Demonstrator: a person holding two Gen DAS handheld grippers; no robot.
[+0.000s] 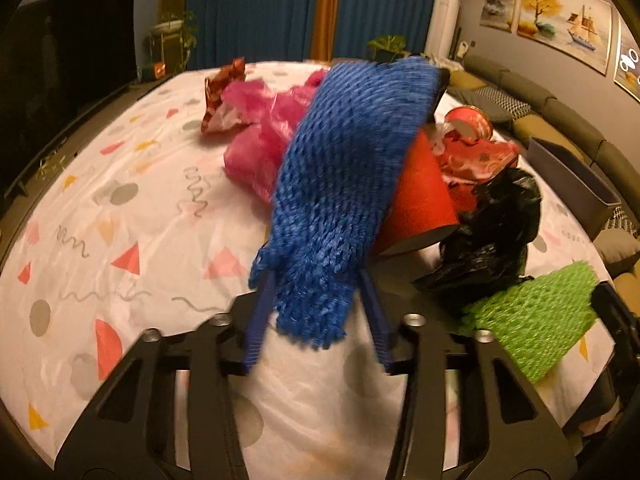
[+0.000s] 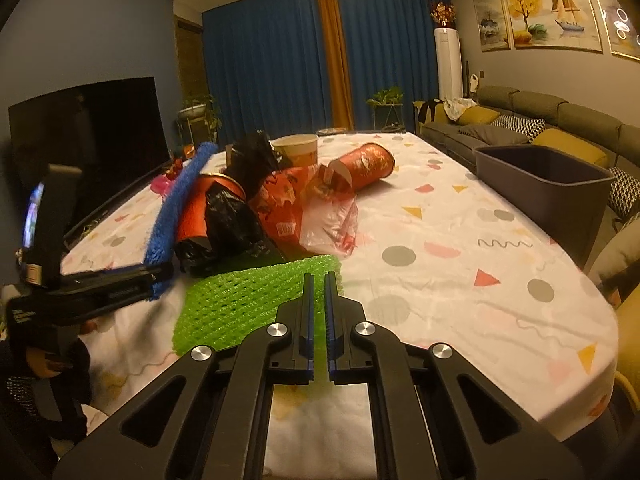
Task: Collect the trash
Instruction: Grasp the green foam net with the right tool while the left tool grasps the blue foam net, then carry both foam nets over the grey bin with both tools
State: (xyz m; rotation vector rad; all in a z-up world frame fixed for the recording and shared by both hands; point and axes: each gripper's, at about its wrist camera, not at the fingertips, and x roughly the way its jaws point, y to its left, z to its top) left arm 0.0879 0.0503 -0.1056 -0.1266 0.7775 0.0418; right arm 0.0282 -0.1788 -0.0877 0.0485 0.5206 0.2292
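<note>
Little has been collected: the bin (image 2: 548,184) at right looks empty. The blue net (image 1: 340,184) is clamped in the left gripper (image 1: 320,320), the green net (image 2: 256,300) in the right gripper (image 2: 319,280); cups and bags are left mid-frame.

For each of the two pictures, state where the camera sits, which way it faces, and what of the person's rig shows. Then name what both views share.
Left wrist: on the left gripper, facing the trash pile; its fingers hold the blue foam net.
Right wrist: on the right gripper, facing the curtains; its fingers pinch the green foam net; the left gripper appears at left.
Shared: both nets, black bag, grey bin.
</note>
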